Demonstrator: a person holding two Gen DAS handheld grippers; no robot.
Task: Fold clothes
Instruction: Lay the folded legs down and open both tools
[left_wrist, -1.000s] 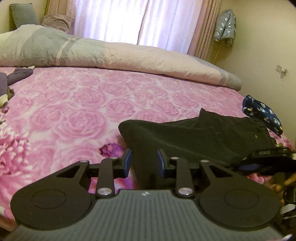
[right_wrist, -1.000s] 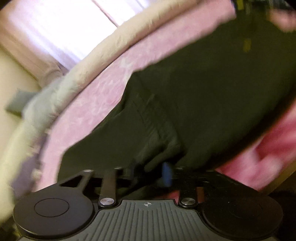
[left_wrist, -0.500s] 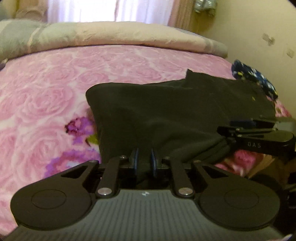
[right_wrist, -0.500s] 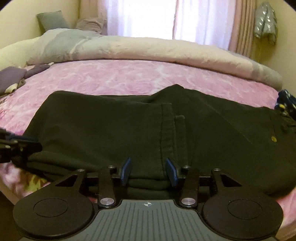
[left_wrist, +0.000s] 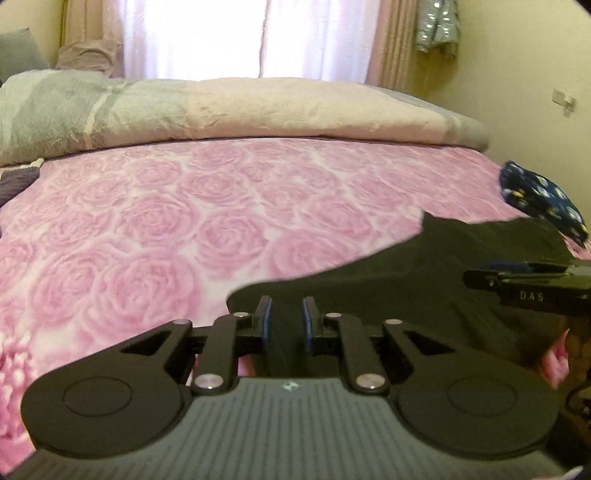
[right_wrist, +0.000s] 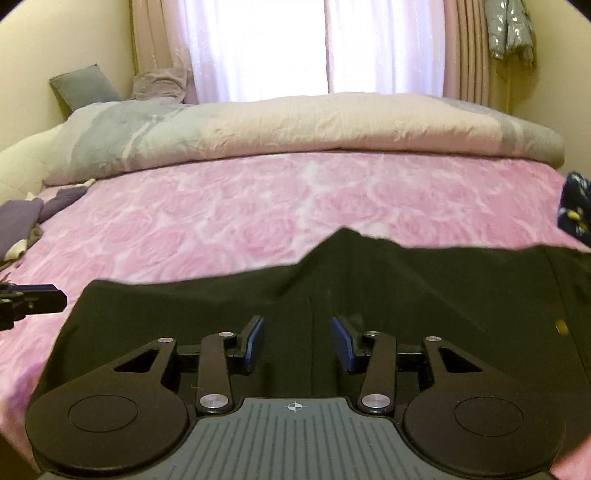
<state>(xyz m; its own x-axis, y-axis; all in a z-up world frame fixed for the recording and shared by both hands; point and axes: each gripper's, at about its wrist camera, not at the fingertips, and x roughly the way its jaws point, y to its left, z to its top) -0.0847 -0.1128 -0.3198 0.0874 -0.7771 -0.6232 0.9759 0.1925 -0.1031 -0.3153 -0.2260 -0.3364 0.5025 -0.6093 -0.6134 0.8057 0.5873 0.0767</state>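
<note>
Big pink rose-print bedspread (left_wrist: 184, 229) fills the view, rolled duvet (right_wrist: 295, 125) along its far edge under the window. On the bedspread's near edge lie the dark trousers (right_wrist: 424, 295), a navy patterned cloth (left_wrist: 543, 199) just beyond their far right corner. Left gripper (left_wrist: 285, 320) has just narrowed, pads pinching the trousers' left edge. Right gripper (right_wrist: 297, 345) clamps a thicker fold mid-trousers, jaws half-wide.

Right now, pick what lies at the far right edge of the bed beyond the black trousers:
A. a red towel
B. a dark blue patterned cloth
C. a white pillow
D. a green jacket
B: a dark blue patterned cloth with small light prints lies on the pink rose bedspread, past the black trousers.
</note>
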